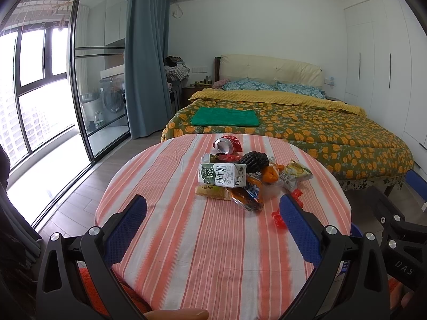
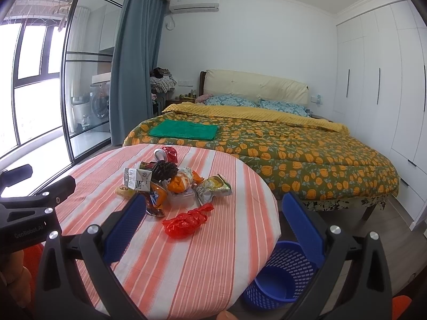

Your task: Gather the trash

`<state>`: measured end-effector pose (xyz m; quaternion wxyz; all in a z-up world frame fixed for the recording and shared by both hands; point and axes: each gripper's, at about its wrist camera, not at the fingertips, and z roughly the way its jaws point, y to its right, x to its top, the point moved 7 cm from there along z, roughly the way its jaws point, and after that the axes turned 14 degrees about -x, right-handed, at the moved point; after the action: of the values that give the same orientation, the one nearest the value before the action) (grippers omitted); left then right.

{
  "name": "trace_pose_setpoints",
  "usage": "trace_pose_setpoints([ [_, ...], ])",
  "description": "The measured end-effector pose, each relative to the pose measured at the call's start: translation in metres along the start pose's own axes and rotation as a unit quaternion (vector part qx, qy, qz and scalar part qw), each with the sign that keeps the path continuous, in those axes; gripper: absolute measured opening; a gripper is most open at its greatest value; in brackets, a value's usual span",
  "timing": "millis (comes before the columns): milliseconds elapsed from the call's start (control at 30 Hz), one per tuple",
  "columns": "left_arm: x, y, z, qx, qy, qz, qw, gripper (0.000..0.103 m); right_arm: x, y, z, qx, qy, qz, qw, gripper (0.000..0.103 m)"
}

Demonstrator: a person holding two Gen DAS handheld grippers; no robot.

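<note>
Both grippers, left gripper [image 1: 213, 208] and right gripper [image 2: 213, 208], gape before trash pile [image 1: 240, 176].

My two wrist cameras are looking forward from the near table [image 1: 213, 253] edge, mine on the right sitting further right, both sharing the bed [image 2: 293, 154] beyond.

Tablecloth [image 1: 186, 240]: orange-pink and white stripes
Milk carton [image 1: 221, 175]: white with green panel
Crushed can [image 1: 226, 144]: red and silver
Plastic bag [image 2: 186, 220]: bright red
Snack packet [image 2: 214, 186]: pale green and yellow
Basket [image 2: 283, 274]: blue lattice
Bedspread [image 2: 293, 149]: dark green with orange fruit print
Folded towel [image 2: 184, 130]: green
Curtain [image 1: 145, 53]: grey-blue
Gripper fingers [image 1: 126, 226]: blue pads, black frames
</note>
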<state>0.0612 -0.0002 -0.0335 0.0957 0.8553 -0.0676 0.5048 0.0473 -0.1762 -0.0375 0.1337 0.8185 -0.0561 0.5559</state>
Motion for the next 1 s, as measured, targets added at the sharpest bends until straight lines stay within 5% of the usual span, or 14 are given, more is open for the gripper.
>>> trace_pose_setpoints([
  [1000,0.0001,0.0004,-0.0002,0.0,0.001,0.002,1.0,0.099,0.0046,0.0042,-0.0014,-0.002,0.003,0.004,1.0,0.099],
])
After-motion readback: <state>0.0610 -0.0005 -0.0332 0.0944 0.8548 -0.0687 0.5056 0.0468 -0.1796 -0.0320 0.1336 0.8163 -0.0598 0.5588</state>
